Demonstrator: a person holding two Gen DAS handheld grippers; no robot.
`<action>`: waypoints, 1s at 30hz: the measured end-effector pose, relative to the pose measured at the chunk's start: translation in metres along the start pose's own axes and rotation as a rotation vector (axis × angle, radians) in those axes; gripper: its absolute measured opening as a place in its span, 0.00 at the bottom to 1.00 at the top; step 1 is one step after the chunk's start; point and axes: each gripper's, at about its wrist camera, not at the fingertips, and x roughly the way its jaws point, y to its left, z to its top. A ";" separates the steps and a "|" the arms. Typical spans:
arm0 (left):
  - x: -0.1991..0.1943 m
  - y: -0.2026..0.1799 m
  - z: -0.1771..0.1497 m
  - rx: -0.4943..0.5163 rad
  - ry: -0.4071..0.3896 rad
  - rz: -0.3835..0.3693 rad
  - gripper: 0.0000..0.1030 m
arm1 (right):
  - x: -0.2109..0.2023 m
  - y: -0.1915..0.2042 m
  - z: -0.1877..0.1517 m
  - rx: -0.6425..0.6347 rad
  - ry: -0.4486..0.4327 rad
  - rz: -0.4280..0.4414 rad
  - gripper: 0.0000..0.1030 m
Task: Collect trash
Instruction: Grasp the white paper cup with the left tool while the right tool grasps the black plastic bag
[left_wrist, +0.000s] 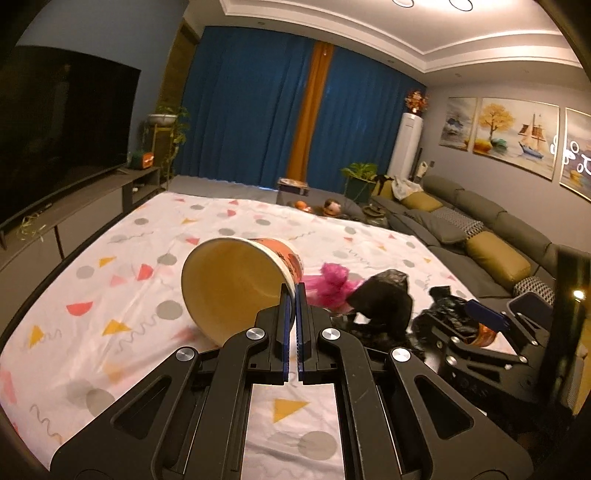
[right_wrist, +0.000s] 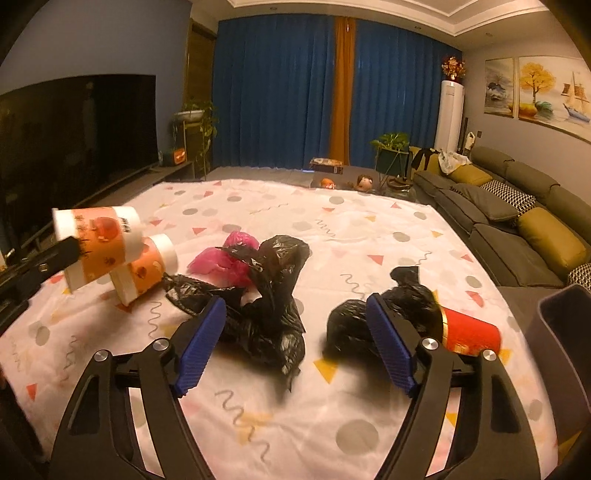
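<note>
Orange-and-white paper cup (left_wrist: 236, 284) was pinched by its rim in the left gripper (left_wrist: 292, 295), lifted off the patterned sheet (left_wrist: 122, 236). Right gripper (right_wrist: 295, 343) hung wide open, holding nothing, with the crumpled black plastic bags (right_wrist: 269, 295) dead ahead between its pads, so it was nearer. Grey bin (right_wrist: 565, 362) sat right; plenty of room there.

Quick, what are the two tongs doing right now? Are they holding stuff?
Left tongs: closed, pinching the rim of the orange paper cup.
Right tongs: open, holding nothing, above the black bags.
</note>
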 end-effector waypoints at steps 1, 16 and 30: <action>0.000 0.001 -0.001 -0.001 -0.003 0.005 0.02 | 0.006 0.001 0.001 0.002 0.006 0.003 0.74; 0.001 0.009 -0.006 -0.047 0.007 -0.047 0.02 | 0.052 0.001 0.000 0.027 0.114 0.056 0.15; -0.007 0.004 -0.007 -0.023 -0.037 -0.084 0.02 | -0.002 -0.014 -0.001 0.054 0.000 0.063 0.02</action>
